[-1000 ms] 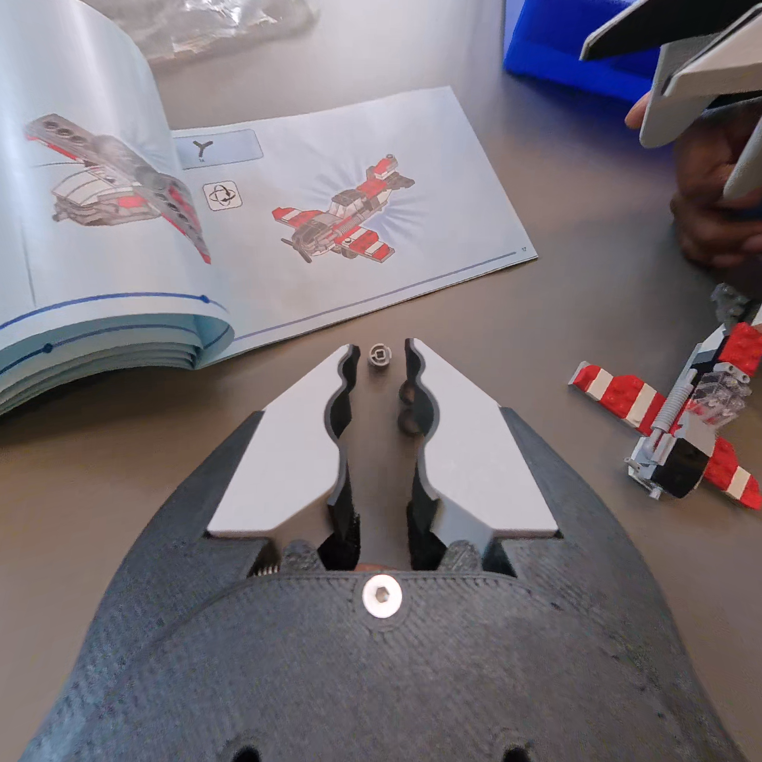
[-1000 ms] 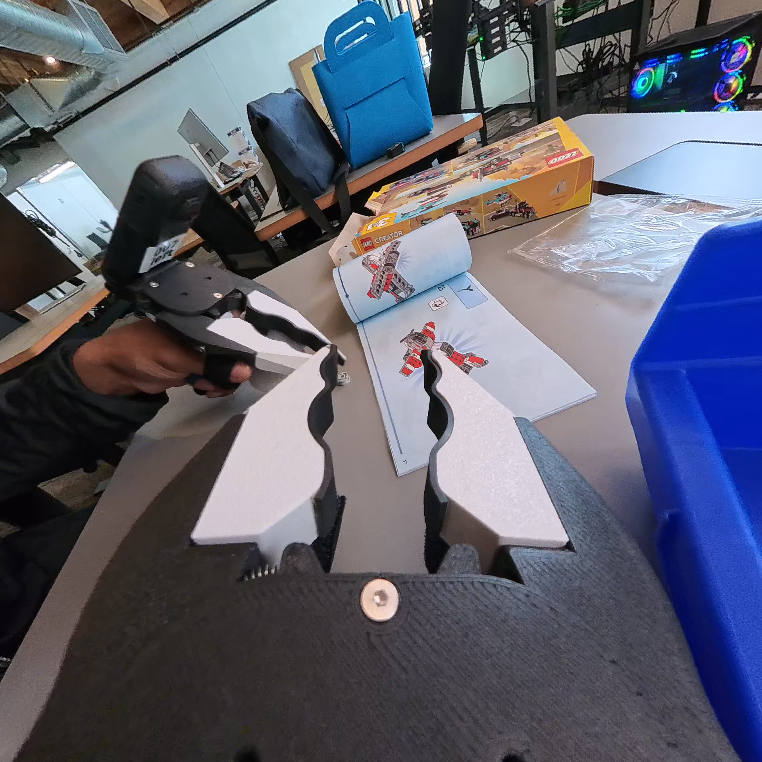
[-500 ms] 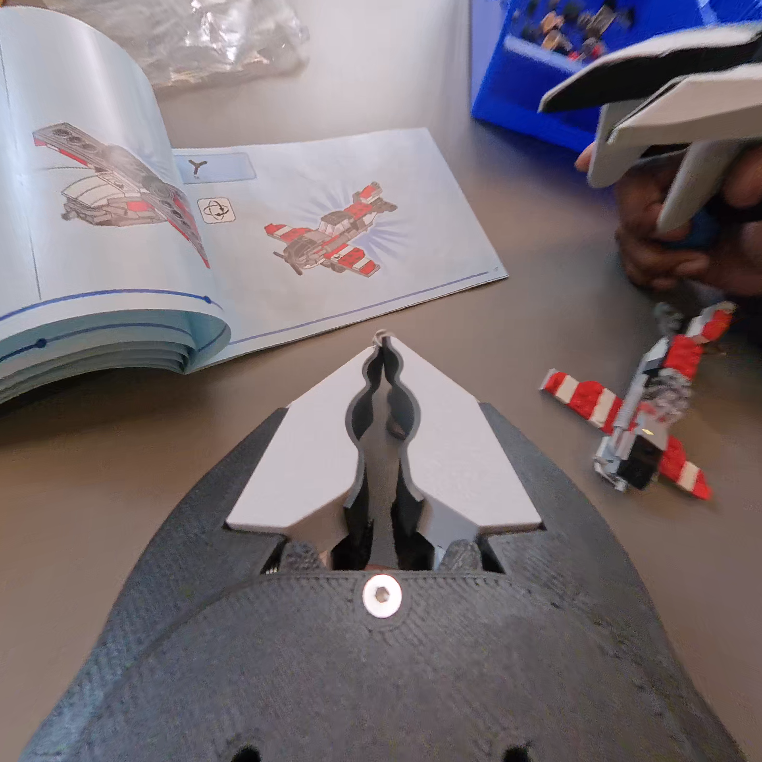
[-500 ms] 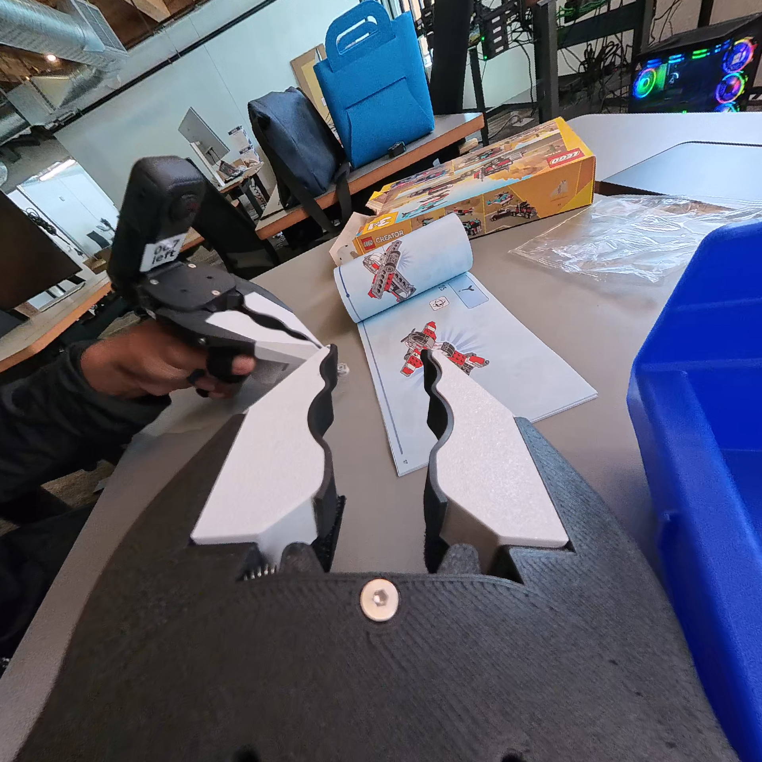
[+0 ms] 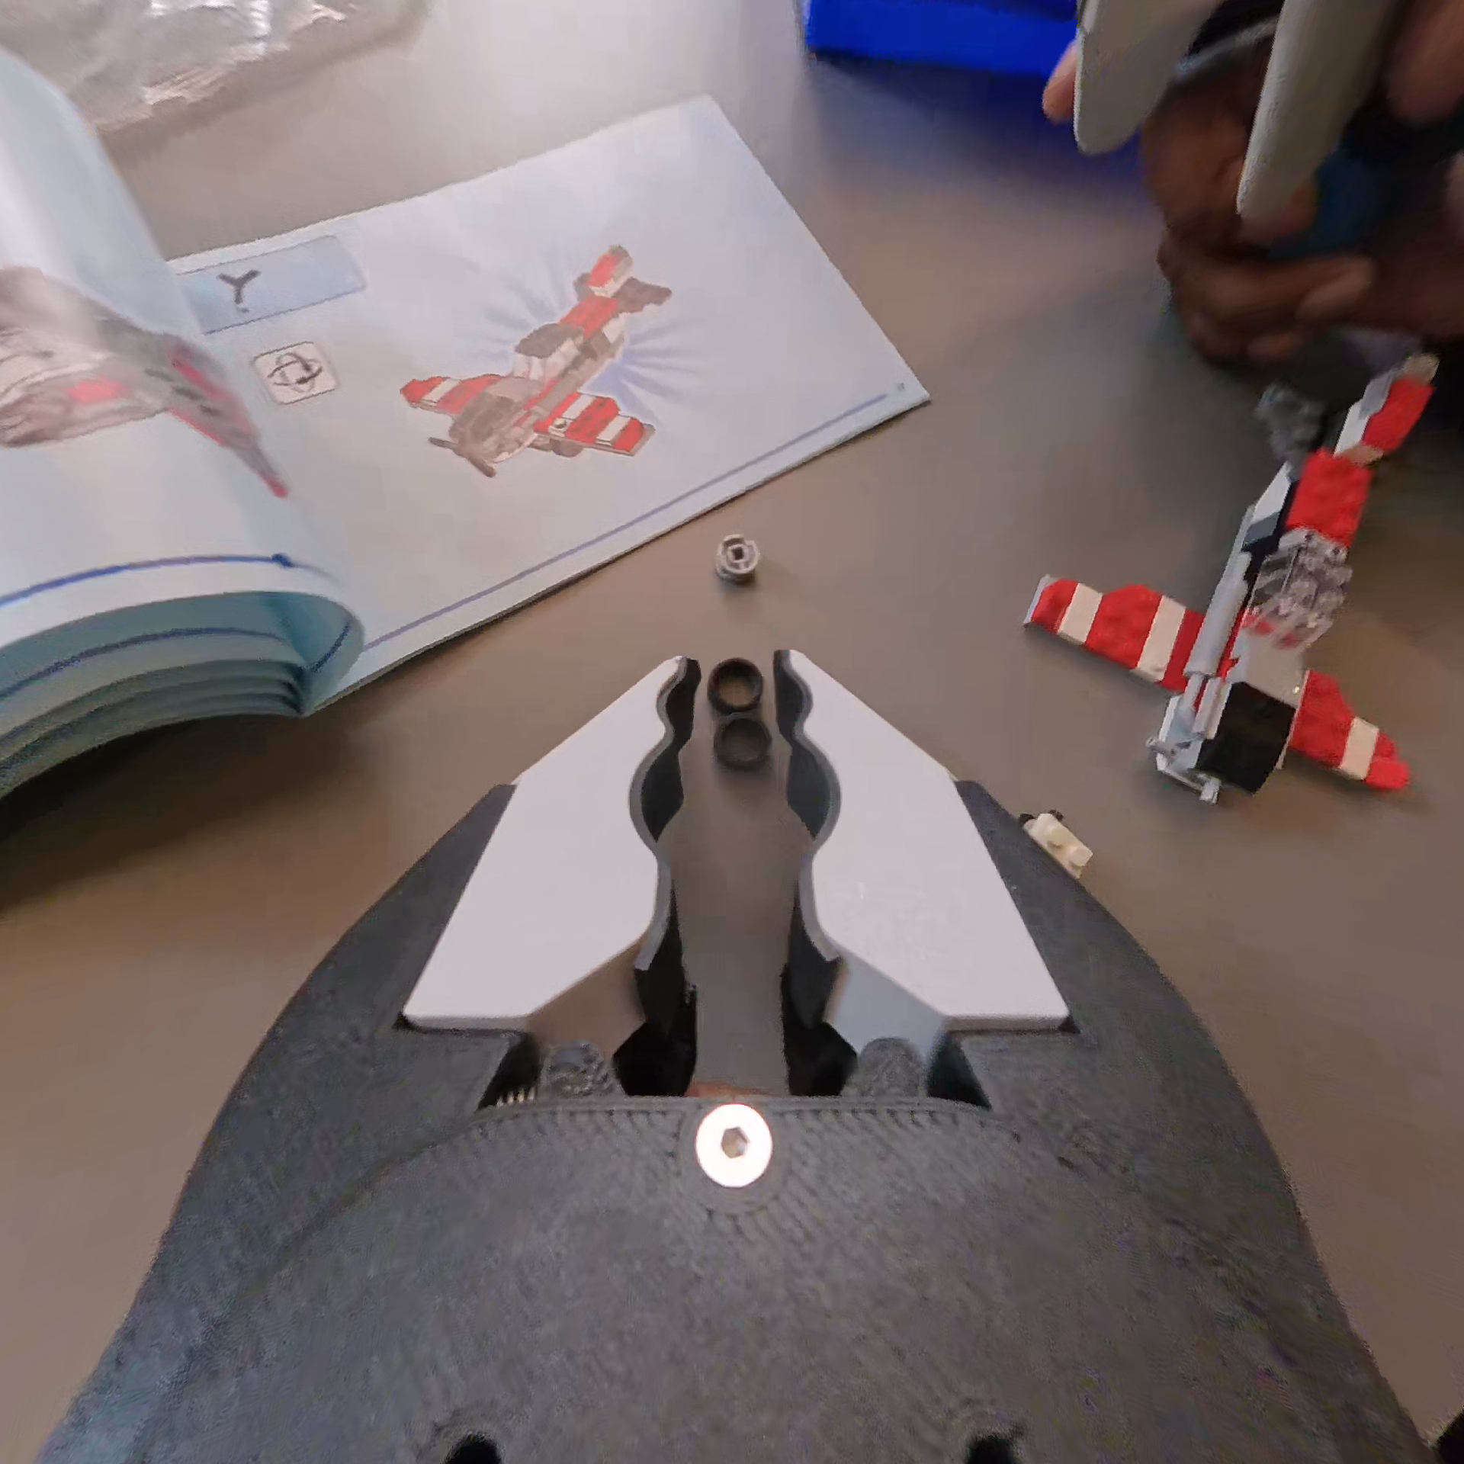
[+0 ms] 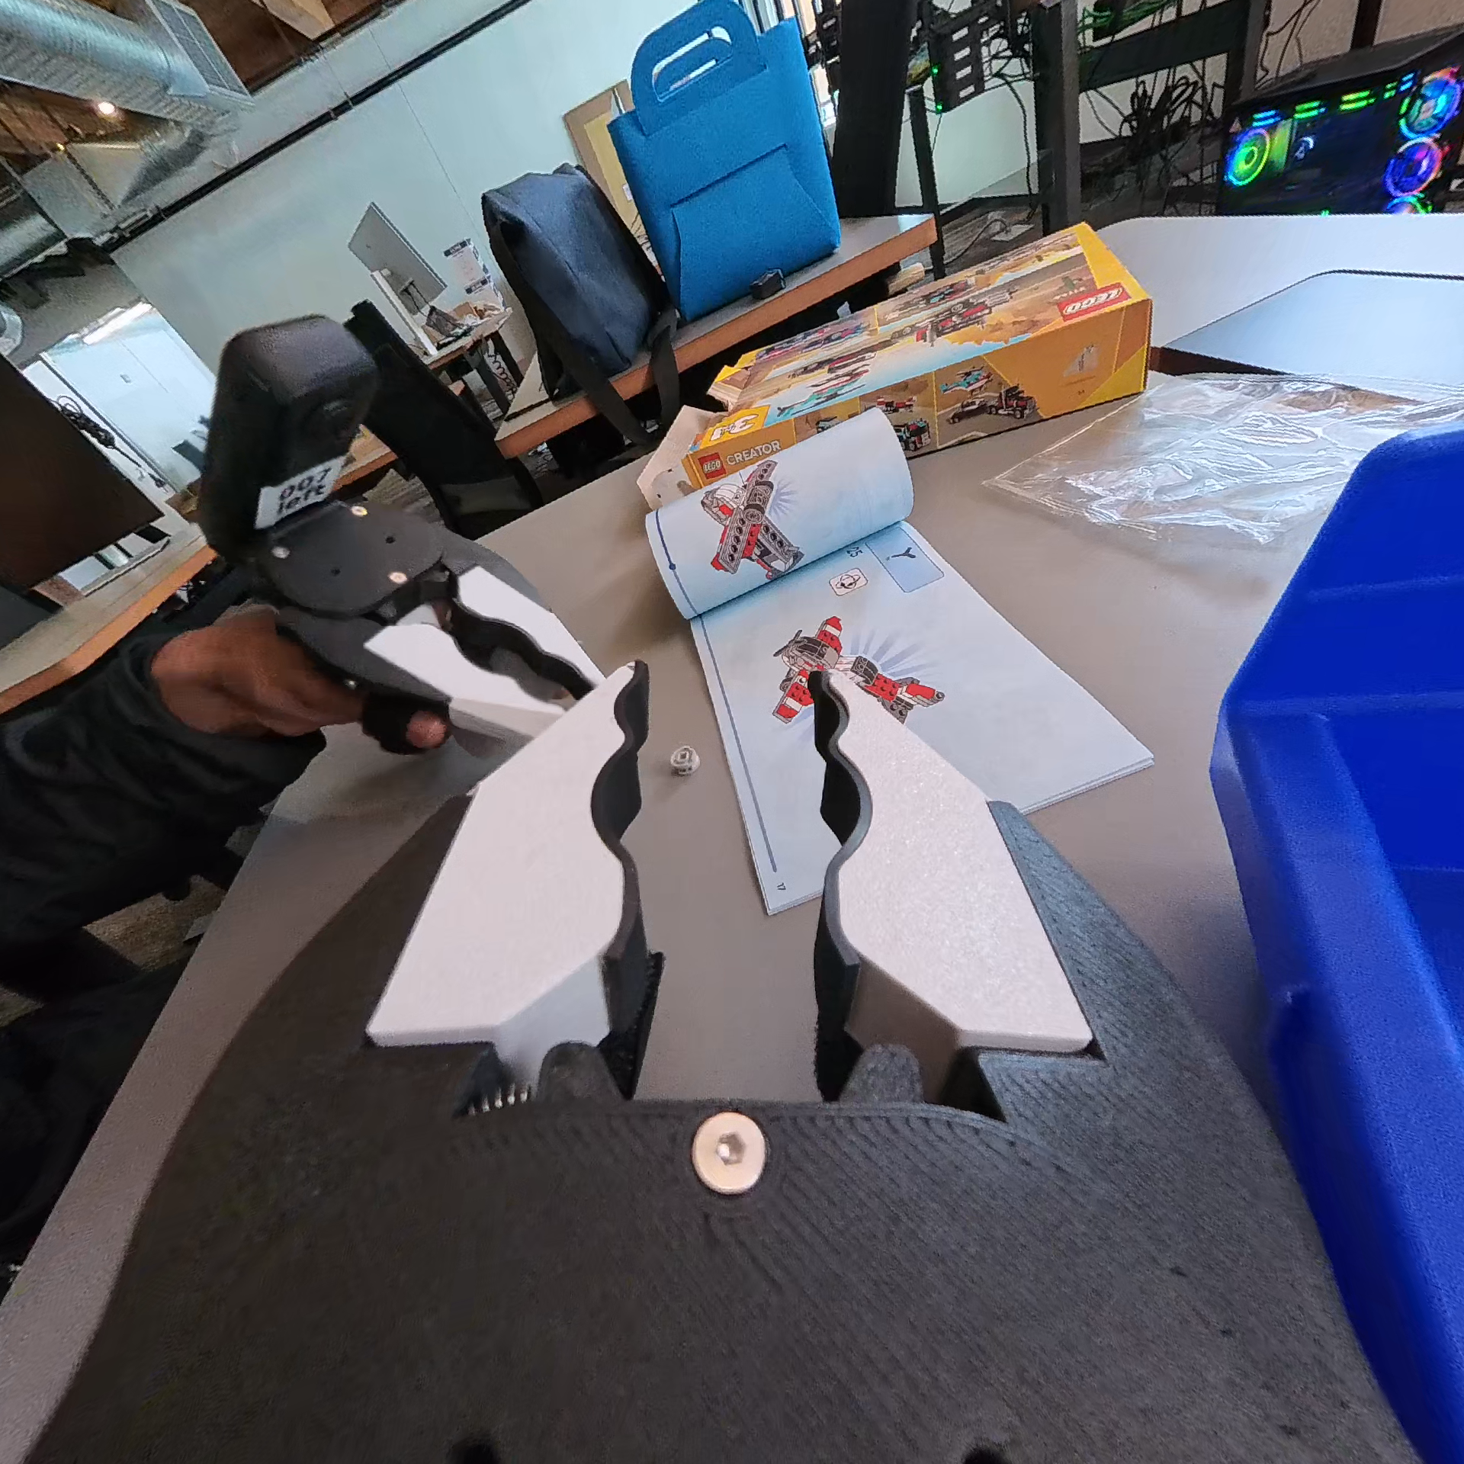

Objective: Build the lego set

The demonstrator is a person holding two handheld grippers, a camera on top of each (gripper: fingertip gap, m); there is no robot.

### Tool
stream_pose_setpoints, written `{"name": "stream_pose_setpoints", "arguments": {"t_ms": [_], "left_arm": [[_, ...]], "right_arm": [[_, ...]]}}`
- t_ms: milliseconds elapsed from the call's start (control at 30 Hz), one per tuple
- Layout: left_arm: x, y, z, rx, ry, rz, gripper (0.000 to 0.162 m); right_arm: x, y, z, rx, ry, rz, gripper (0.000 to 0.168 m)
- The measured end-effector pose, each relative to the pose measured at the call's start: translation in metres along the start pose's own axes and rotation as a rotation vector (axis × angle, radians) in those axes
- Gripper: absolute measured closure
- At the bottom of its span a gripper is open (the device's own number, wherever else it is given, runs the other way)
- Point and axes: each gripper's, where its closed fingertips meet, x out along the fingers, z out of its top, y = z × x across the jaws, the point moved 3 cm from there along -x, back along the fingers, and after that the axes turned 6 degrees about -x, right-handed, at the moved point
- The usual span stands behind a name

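Note:
In the left wrist view my left gripper is open, its fingertips on either side of two small black round pieces lying on the table. A small grey round piece lies a little beyond the tips; it also shows in the right wrist view. The red and white plane model lies on the table to the right. My right gripper is open and empty above the table. The open instruction booklet lies at the left.
A blue bin stands at the right. A small white brick lies by the left gripper's right side. The yellow set box and a clear plastic bag lie at the back of the table. The gap from one gripper's tips to the other's is roughly 12 centimetres.
The left gripper was open around the grey round piece, shut on it half a second ago, and now is open again and drawn back. The grey piece lies on the table.

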Motion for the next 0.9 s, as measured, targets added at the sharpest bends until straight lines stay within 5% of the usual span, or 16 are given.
{"name": "stream_pose_setpoints", "arguments": {"t_ms": [33, 467, 900], "left_arm": [[0.002, -0.002, -0.001, 0.031, 0.016, 0.010, 0.140], [0.005, -0.001, 0.000, 0.075, -0.009, 0.054, 0.148], [-0.043, 0.054, -0.006, 0.034, -0.120, 0.054, 0.147]], "right_arm": [[0.000, 0.000, 0.000, -0.001, 0.000, 0.000, 0.126], [-0.001, 0.001, 0.000, -0.005, 0.001, 0.001, 0.125], [-0.006, -0.002, 0.004, 0.031, -0.040, 0.008, 0.126]]}}
